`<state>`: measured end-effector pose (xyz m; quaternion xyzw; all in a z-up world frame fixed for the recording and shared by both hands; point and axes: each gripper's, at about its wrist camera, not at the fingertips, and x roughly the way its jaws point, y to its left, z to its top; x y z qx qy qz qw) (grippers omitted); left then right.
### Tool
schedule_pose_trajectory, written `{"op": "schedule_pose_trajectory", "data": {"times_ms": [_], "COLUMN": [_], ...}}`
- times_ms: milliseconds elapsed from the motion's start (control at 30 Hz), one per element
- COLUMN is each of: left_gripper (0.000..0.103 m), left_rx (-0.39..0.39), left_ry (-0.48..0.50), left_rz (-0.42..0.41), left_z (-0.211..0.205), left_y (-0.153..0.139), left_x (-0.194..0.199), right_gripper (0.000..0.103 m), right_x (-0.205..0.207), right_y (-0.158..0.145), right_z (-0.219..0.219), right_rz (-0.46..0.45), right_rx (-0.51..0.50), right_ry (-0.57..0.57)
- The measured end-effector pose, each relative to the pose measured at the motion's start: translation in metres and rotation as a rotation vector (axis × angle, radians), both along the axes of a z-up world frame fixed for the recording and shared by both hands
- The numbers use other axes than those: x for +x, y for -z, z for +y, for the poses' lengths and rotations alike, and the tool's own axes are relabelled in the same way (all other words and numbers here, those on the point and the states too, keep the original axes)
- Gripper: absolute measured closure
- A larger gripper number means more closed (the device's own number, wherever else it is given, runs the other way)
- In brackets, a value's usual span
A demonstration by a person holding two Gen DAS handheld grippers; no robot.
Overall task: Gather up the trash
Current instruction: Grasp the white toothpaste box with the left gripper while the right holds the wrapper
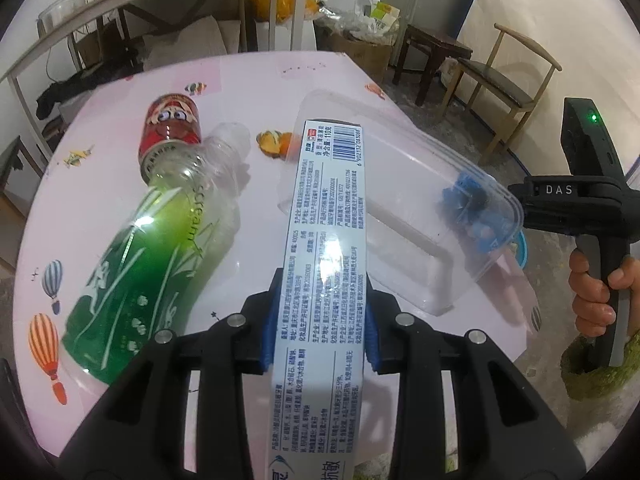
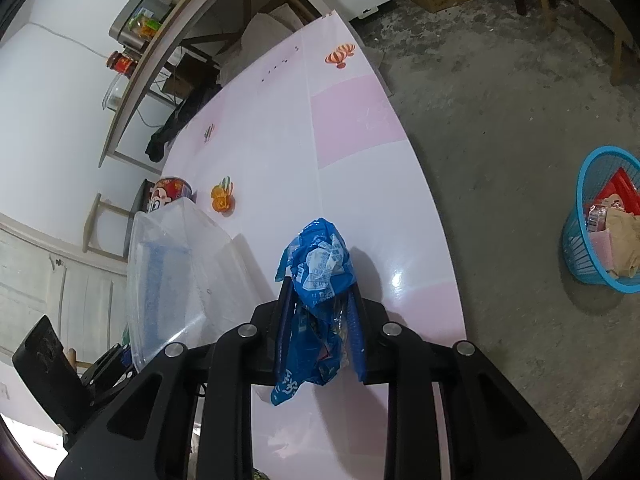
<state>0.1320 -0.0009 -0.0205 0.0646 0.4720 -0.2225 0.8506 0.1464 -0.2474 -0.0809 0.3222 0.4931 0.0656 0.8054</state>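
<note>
Left gripper (image 1: 320, 320) clamped across long white-and-blue cardboard toothpaste box (image 1: 320, 248); far end juts over clear plastic food container (image 1: 404, 216). Box likely light, stiff, crushable; mid-length hold looks balanced.

Right gripper (image 2: 320, 320) pinched on crumpled blue plastic wrapper (image 2: 320, 280), lifted over pink-and-white tabletop (image 2: 352, 168). Wrapper soft, probably slippery.

Beyond: green plastic bottle (image 1: 148, 256) and red drink can (image 1: 170, 128) lie on table. Blue mesh basket (image 2: 600, 220) with trash sits on floor, well apart.

left gripper (image 1: 322, 328): fingers clamped | right gripper (image 2: 320, 316): fingers clamped
</note>
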Motion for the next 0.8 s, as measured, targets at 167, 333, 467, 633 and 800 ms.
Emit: {"op": "schedule_pose_trajectory", "data": {"times_ms": [167,333,467,633,800], "left_gripper": [0.071,0.071,0.071,0.071,0.071], "left_rx": [-0.003,-0.004,-0.011,-0.018,-0.025], "left_ry": [0.0,-0.008,-0.016,-0.016,-0.012], "left_rz": [-0.022,-0.049,-0.065,-0.096,-0.129], "left_z": [0.003,0.008,0.011,0.016,0.018], "left_y": [-0.008,-0.016,-0.022,-0.032,-0.044], "left_x": [-0.007,-0.016,-0.023,-0.034,-0.044], "right_gripper": [0.078,0.078,0.078,0.078,0.078], "right_x": [-0.004,-0.008,-0.013,-0.019,-0.024], "right_y": [-0.007,-0.013,-0.019,-0.027,-0.034], "right_z": [-0.003,-0.004,-0.003,-0.002,0.0], "right_rz": [-0.015,-0.029,-0.043,-0.064,-0.083], "right_rx": [-0.006,-0.01,-0.012,-0.016,-0.02], "right_ry": [0.011,0.016,0.02,0.02,0.02]}}
